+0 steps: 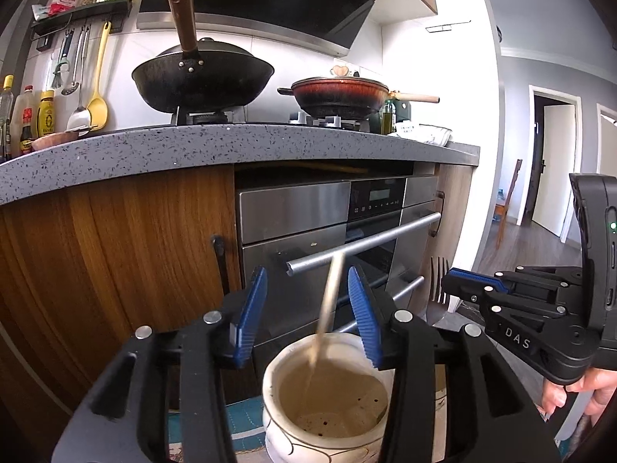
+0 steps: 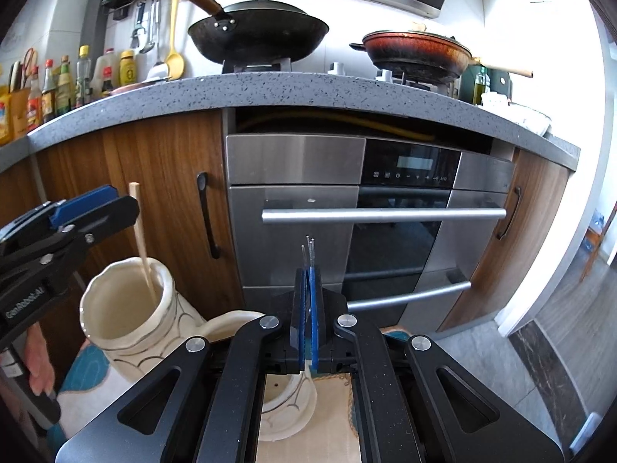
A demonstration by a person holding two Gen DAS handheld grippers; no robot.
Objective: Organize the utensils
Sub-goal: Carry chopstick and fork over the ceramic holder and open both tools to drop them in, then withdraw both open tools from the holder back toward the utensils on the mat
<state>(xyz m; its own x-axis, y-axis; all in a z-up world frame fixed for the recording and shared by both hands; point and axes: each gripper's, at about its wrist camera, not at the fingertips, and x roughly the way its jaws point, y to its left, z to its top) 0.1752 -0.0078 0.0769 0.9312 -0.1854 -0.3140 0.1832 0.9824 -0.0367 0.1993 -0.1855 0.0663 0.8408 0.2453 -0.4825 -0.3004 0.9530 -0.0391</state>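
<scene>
A cream ceramic utensil holder stands below my left gripper, which is open. A wooden chopstick stands in the holder, blurred, between the spread fingers and free of them. In the right wrist view the same holder and chopstick are at the left, with the left gripper above. My right gripper is shut on a metal fork, tines pointing forward. The fork also shows in the left wrist view in the right gripper. A second cream holder sits under the right gripper.
The holders stand on a patterned mat. Ahead is a steel oven with bar handles in wooden cabinets. On the speckled counter are a black wok, a red pan and bottles.
</scene>
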